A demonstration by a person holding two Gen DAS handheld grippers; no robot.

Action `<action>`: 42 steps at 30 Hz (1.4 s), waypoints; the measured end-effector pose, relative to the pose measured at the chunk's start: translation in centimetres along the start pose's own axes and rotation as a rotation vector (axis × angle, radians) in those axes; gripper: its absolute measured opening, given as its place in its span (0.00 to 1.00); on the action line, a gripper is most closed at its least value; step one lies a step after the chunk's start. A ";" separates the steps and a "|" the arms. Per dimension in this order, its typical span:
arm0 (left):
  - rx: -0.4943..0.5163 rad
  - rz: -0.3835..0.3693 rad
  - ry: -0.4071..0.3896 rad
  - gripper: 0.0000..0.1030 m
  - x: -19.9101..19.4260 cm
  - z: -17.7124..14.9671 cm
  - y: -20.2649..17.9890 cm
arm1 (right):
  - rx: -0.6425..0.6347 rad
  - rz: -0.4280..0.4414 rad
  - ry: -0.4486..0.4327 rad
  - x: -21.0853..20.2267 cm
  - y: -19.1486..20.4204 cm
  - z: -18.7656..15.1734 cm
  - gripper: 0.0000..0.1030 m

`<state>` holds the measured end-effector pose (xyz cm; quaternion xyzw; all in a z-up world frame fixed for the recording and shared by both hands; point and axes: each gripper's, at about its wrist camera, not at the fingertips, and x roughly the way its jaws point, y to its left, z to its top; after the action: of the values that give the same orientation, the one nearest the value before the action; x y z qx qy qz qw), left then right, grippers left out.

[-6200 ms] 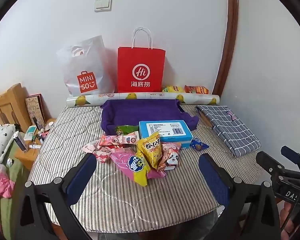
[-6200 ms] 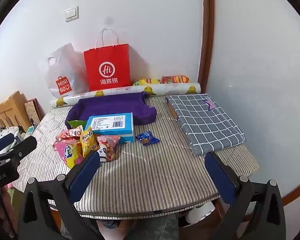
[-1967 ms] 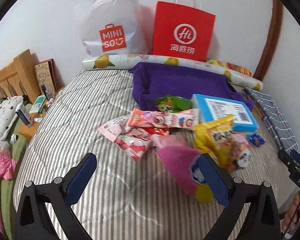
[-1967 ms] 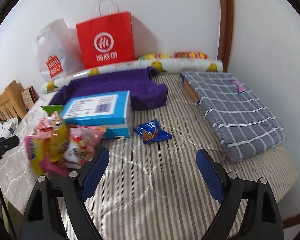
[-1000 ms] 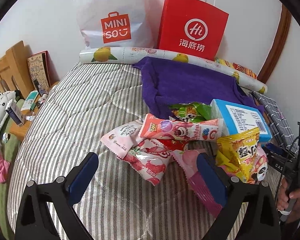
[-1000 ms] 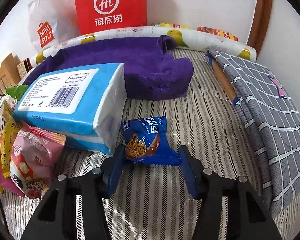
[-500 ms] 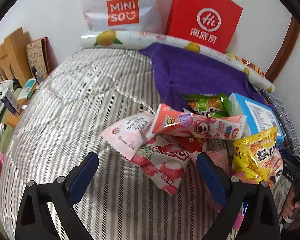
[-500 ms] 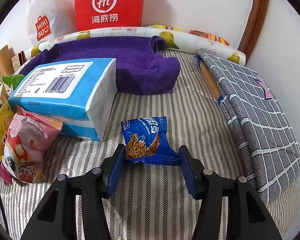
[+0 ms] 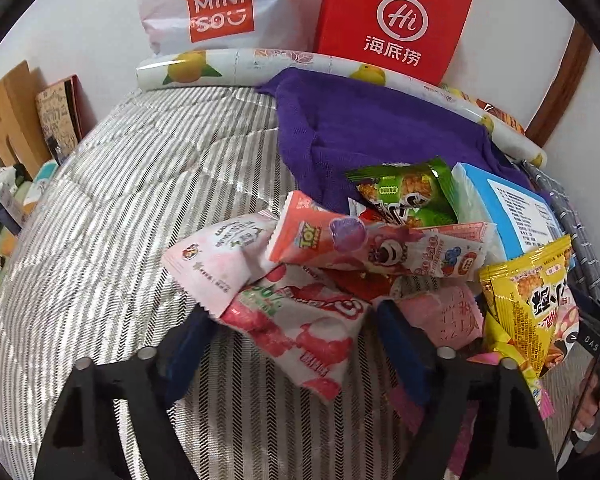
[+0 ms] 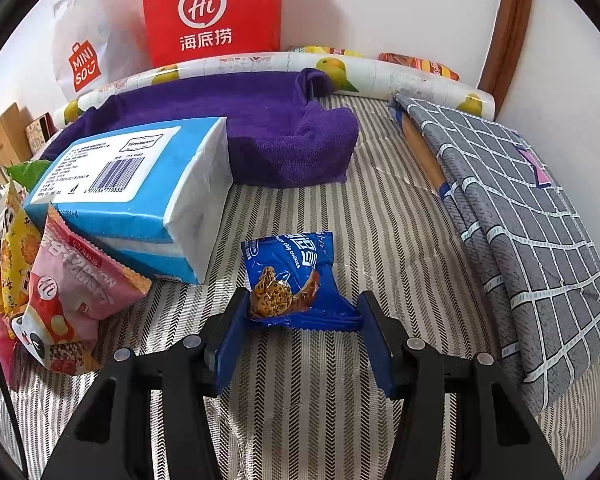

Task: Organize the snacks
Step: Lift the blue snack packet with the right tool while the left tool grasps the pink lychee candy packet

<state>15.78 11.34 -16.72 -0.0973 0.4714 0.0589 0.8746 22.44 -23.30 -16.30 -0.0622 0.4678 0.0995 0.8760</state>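
Right gripper (image 10: 302, 316) closed on a small blue foil cookie packet (image 10: 296, 280), blue pads pressing both side edges, the packet raised at the near end over the striped quilted mattress (image 10: 380, 220) just beside the blue-and-white wrapped tissue block (image 10: 140, 184). Left gripper (image 9: 292, 336) part-closed around a pink-and-white strawberry-print candy bag (image 9: 300, 332) at the near edge of the snack heap, pads flanking the bag; firm contact cannot be told from this view.

Long axis of the cookie packet running across the jaws, left to right, printed face up and tilted toward the camera, crimped seam nearest the lens. Long axis of the strawberry bag lying diagonally, one corner aimed down toward the camera, the far end tucked under a long pink Toy Story wrapper (image 9: 376, 240) and a pale pink sachet (image 9: 220, 260).

Likely trouble: slick foil squirming out of a pinch on soft, air-filled edges, or cookies crushed by too hard a squeeze. On the left, overlapping wrappers dragged along on a lift, toppling the leaning yellow snack bag (image 9: 532, 300) and scattering the pile.
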 end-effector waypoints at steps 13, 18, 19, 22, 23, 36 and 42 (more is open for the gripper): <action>-0.016 -0.043 -0.017 0.59 -2.6 -1.0 1.2 | -0.002 -0.002 0.000 0.0 0.0 0.0 0.52; -0.018 -0.060 -0.038 0.59 -4.6 -1.5 1.9 | 0.000 -0.003 0.000 0.0 0.0 0.0 0.52; -0.024 -0.071 -0.044 0.59 -5.0 -1.6 2.1 | 0.001 -0.005 0.000 0.0 0.0 0.0 0.52; -0.031 -0.086 -0.056 0.59 -6.0 -1.8 2.3 | -0.002 -0.008 -0.001 0.0 -0.1 0.0 0.52; -0.030 -0.086 -0.059 0.59 -6.2 -1.9 2.3 | -0.002 -0.008 -0.002 0.0 -0.1 0.0 0.52; 0.010 -0.138 -0.105 0.59 -10.2 -2.1 0.4 | 0.033 -0.020 -0.021 -4.4 -0.3 -2.2 0.52; 0.047 -0.188 -0.117 0.59 -11.9 -1.3 -2.0 | 0.067 0.010 -0.057 -8.7 0.0 -2.7 0.52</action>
<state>8.60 9.01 -7.27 -0.1168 0.4094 -0.0288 0.9044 15.52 -24.87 -10.52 -0.0277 0.4459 0.0901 0.8901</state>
